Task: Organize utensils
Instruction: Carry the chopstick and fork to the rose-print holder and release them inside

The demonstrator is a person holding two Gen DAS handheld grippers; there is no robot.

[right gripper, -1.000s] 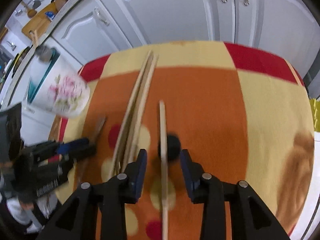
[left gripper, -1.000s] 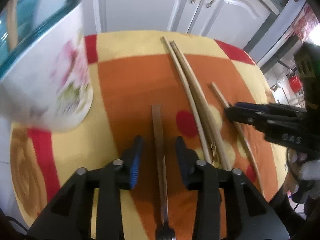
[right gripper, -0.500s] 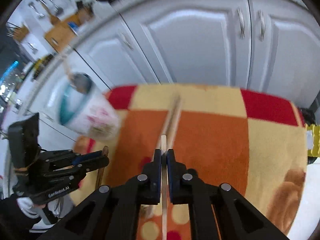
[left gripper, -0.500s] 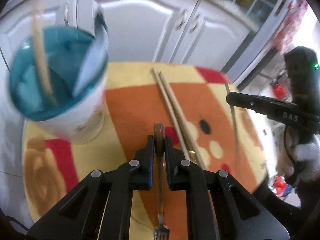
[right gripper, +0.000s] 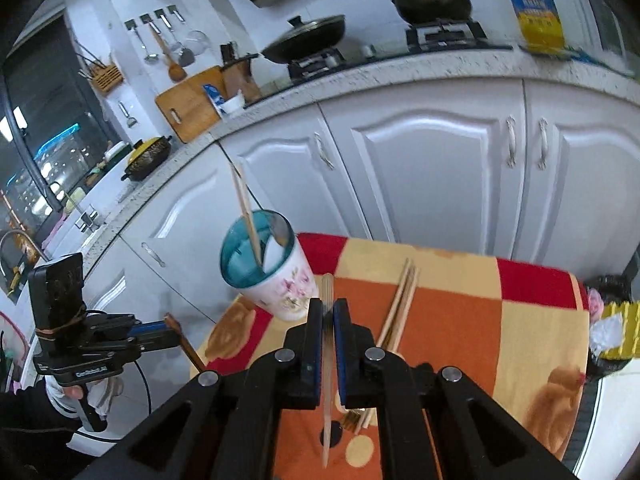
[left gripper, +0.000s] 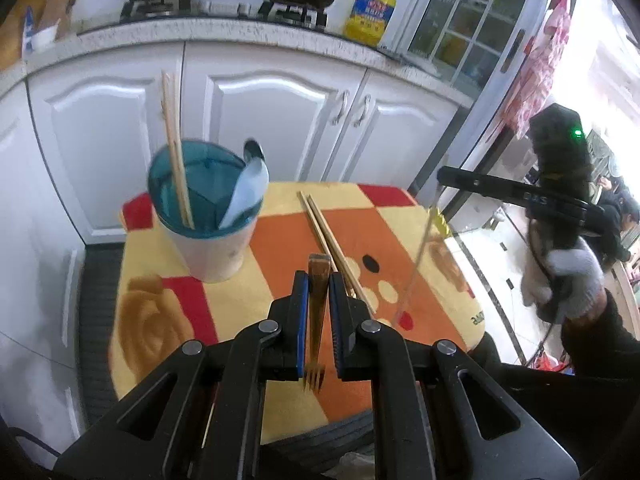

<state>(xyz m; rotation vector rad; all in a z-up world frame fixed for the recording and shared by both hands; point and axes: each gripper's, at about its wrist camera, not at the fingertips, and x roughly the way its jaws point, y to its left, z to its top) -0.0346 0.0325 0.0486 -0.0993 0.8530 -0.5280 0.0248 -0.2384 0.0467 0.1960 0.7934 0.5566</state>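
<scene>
With the left gripper (left gripper: 318,300) pinching a fork (left gripper: 316,320) and the right gripper (right gripper: 328,332) a chopstick (right gripper: 327,360), both above the table right of the cup (left gripper: 208,216), either could swing and slip.

Your left wrist camera looks forward and down along its fingers (left gripper: 301,312), raised above the tabletop (left gripper: 280,240), facing the white cabinets (left gripper: 272,120) and stove. Your right wrist camera looks likewise along its fingers (right gripper: 314,336), angled from the tabletop's other side. Both views share the utensil cup (left gripper: 208,216) (right gripper: 264,264), the chopstick pair (left gripper: 324,236) (right gripper: 400,304), and each other's gripper.
</scene>
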